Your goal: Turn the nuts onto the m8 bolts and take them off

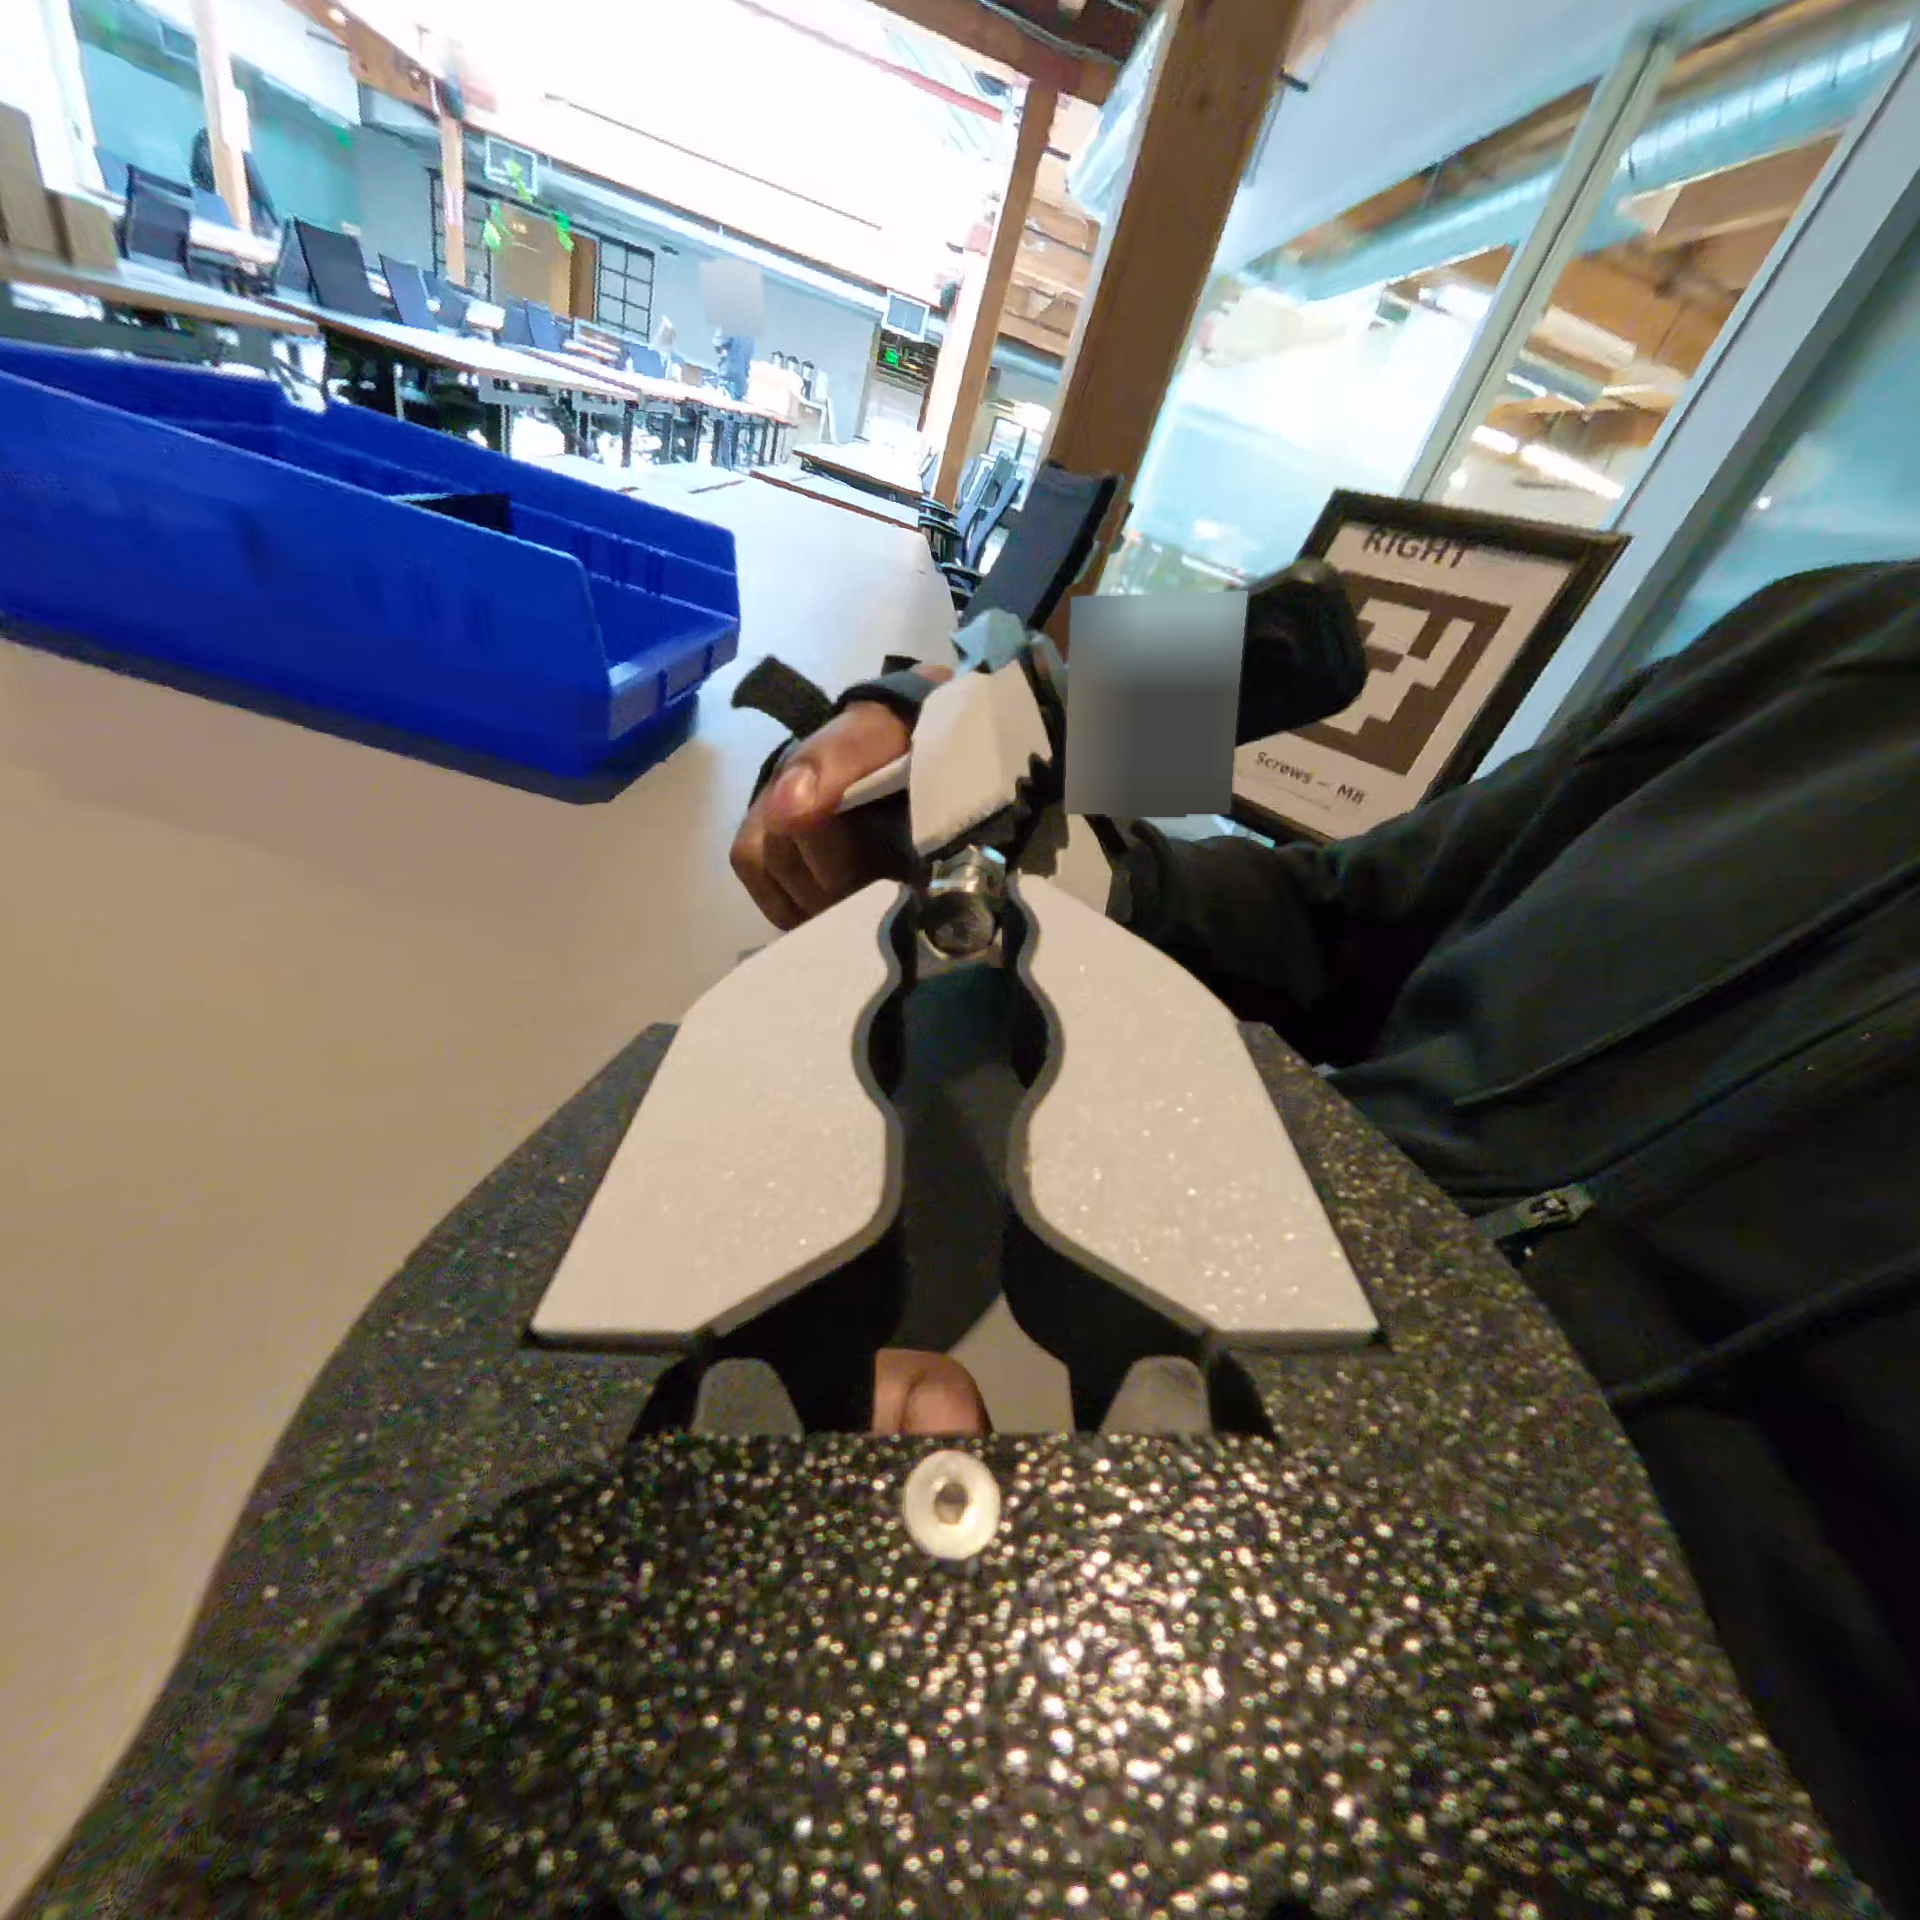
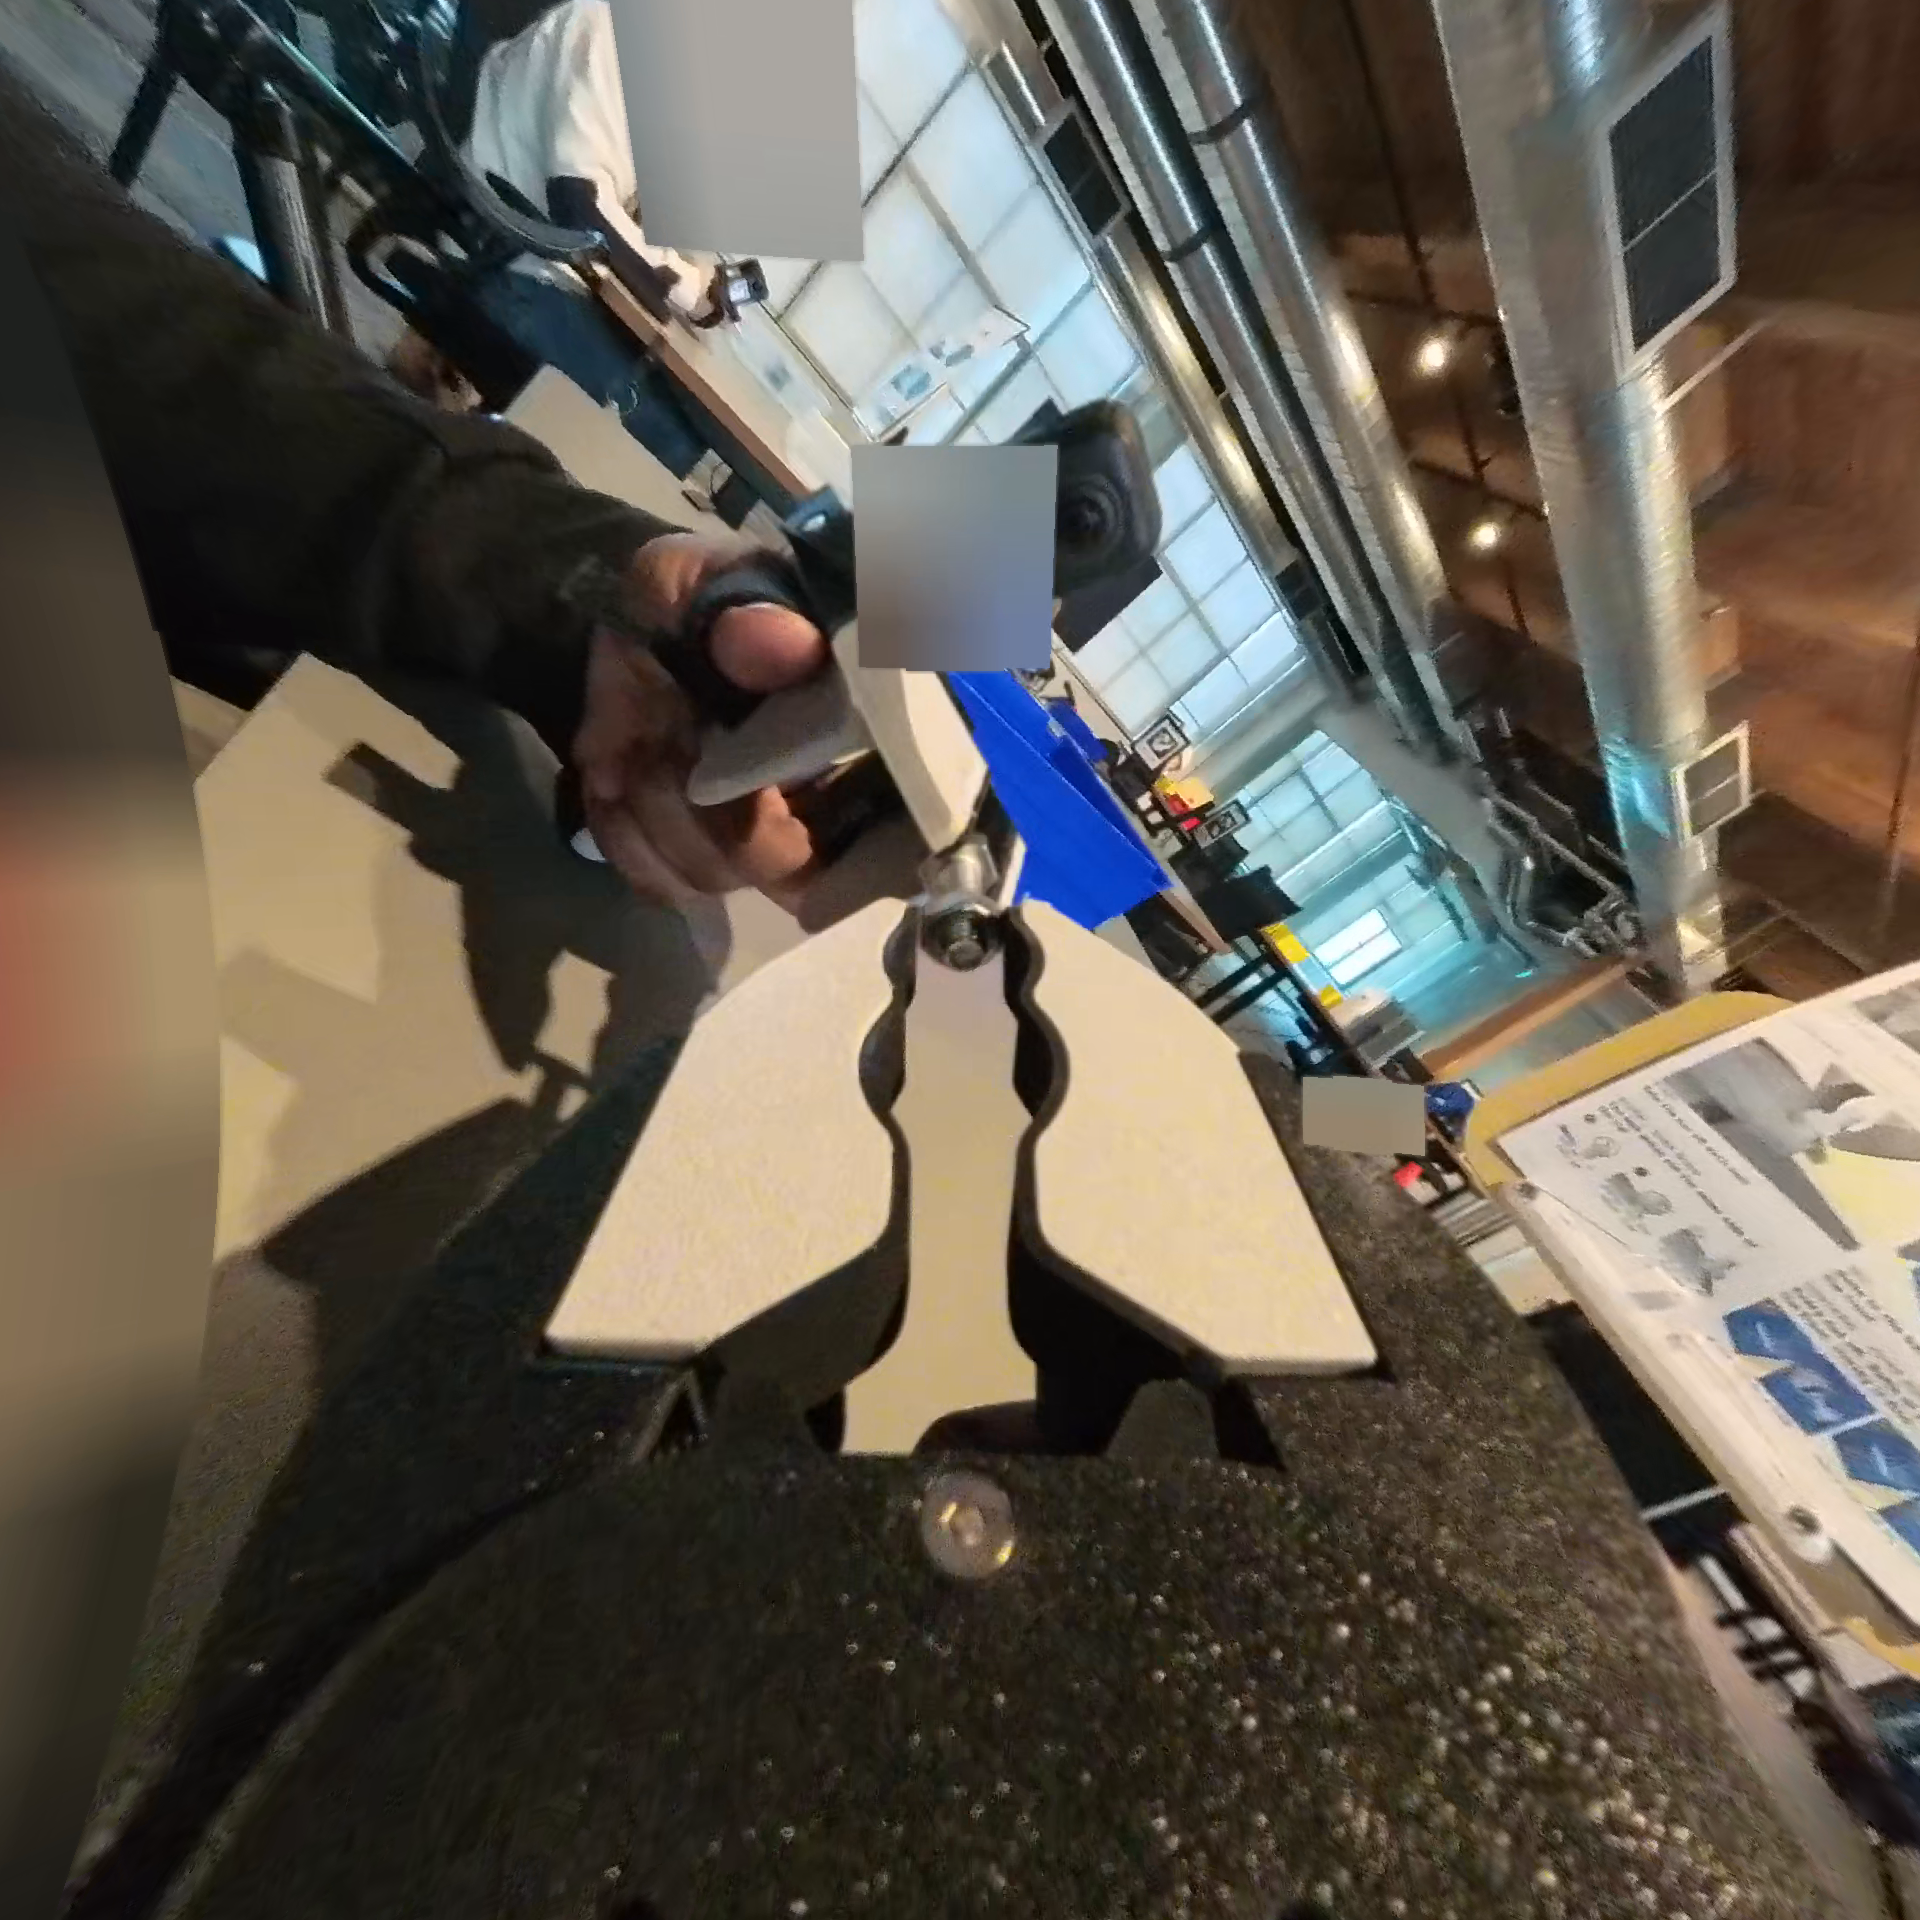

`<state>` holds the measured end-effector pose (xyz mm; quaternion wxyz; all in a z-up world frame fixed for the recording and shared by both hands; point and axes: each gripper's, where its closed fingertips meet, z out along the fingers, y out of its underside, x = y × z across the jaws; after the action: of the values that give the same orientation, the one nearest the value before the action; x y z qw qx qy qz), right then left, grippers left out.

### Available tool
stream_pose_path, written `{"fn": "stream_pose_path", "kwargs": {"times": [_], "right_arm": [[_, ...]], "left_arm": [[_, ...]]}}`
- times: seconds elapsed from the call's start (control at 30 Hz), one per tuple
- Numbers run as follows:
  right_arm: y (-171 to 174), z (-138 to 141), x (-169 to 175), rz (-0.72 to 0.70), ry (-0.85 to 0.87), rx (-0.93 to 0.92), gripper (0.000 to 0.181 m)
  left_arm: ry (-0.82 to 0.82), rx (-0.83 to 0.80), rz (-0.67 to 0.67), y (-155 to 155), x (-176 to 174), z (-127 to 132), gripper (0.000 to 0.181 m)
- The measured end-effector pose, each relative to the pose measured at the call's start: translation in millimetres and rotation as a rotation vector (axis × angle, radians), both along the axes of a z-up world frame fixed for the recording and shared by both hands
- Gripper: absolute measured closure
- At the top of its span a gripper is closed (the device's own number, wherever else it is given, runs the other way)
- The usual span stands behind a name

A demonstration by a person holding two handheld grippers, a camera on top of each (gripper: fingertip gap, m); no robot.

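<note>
My left gripper (image 1: 958,920) is clenched at its very tips on a round metal end, the bolt (image 1: 956,925), held up in the air above the pale table (image 1: 260,987). My 2 grey fingers (image 1: 748,1122) pinch it from either side, and only the narrow wavy gap between them stays clear behind the tips.

Straight ahead, my right gripper (image 1: 982,831) comes in from above and meets the same piece: its tips close around the shiny hexagonal nut (image 1: 966,868), which sits on the bolt just beyond my left tips. A bare hand (image 1: 821,821) wraps that gripper's handle, and a black sleeve (image 1: 1455,914) runs off to the right.

From the right wrist view the pairing mirrors itself. My right gripper (image 2: 961,930) grips the nut (image 2: 961,935) end-on, a small hex ring with the bolt's tip in its centre. Just past it, the bolt (image 2: 966,868) is pinched in the left gripper (image 2: 951,847), which slants down from the upper left, held by a hand (image 2: 675,790).

A blue bin (image 1: 364,603) rests on the table, well apart to the left. A framed sign (image 1: 1434,665) with a black-and-white marker stands behind the grippers on the right. In the right wrist view, a sheet with pictures (image 2: 1714,1247) lies at the right edge.
</note>
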<state>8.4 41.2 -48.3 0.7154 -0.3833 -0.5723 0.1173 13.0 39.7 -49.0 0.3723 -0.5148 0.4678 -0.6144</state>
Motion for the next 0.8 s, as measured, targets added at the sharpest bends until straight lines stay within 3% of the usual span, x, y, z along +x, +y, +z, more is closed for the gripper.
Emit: {"fn": "stream_pose_path", "kwargs": {"times": [0.13, 0.3, 0.47, 0.67, 0.8], "right_arm": [[1.5, 2.5, -0.5, 0.045, 0.07, -0.196, 0.146], [2.0, 6.8, -0.3, 0.116, 0.149, -0.452, 0.147], [5.4, 10.1, 3.1, 0.133, 0.194, -0.559, 0.159], [1.5, 7.6, 2.7, 0.122, 0.146, -0.436, 0.166], [1.3, 0.1, 2.4, 0.023, 0.02, -0.071, 0.166]], "left_arm": [[-0.048, 0.186, 0.087, 2.2, -0.9, 9.5, 0.166], [-0.048, 0.389, 0.178, 3.8, 1.4, 12.3, 0.166], [-0.077, 0.433, 0.181, 0.4, -0.2, 17.1, 0.166], [-0.033, 0.378, 0.15, 0.0, 2.4, 9.5, 0.166], [0.006, 0.062, 0.017, -1.4, 1.5, -0.6, 0.166]]}}
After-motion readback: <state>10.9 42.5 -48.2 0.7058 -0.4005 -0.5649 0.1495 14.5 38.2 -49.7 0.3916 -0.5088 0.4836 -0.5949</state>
